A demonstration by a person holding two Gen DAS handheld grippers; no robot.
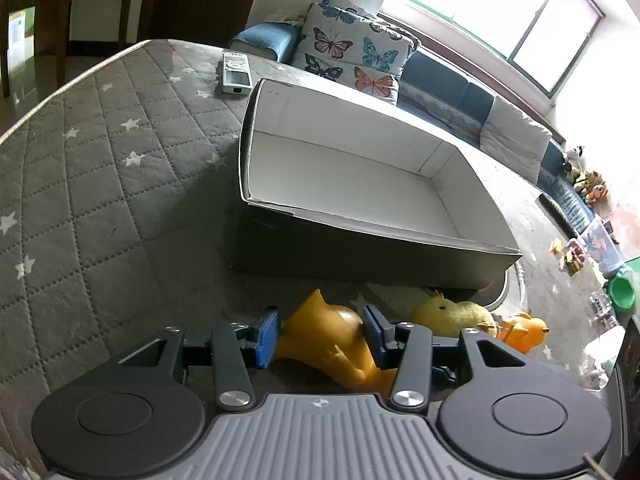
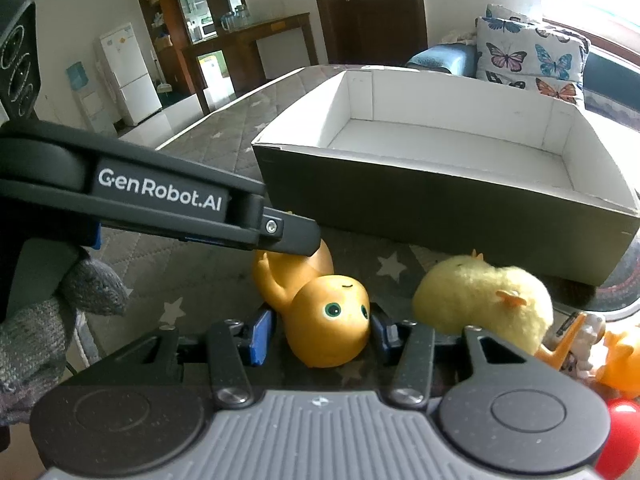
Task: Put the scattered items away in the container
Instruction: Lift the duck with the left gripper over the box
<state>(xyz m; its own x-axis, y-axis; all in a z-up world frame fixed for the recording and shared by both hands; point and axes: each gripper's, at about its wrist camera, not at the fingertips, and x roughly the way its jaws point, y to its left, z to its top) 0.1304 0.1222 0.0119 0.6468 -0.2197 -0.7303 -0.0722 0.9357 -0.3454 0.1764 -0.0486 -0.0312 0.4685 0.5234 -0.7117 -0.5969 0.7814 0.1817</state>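
An orange rubber figure [image 1: 332,336] lies on the grey quilted table in front of the open white-lined box [image 1: 360,184]. My left gripper [image 1: 320,334] is open, its blue pads on either side of the figure's body. My right gripper [image 2: 320,330] is open around the figure's round head [image 2: 328,320]. The left gripper [image 2: 292,236] shows in the right wrist view, above the figure's body. A yellow plush chick [image 2: 484,300] lies just right of the figure, also in the left wrist view [image 1: 452,316]. The box [image 2: 440,152] holds nothing.
A small orange toy [image 1: 524,328] and other small toys [image 2: 616,356] lie at the right, with a red ball [image 2: 620,440] at the corner. A remote [image 1: 235,72] lies behind the box. A sofa with a butterfly cushion [image 1: 352,52] stands beyond the table.
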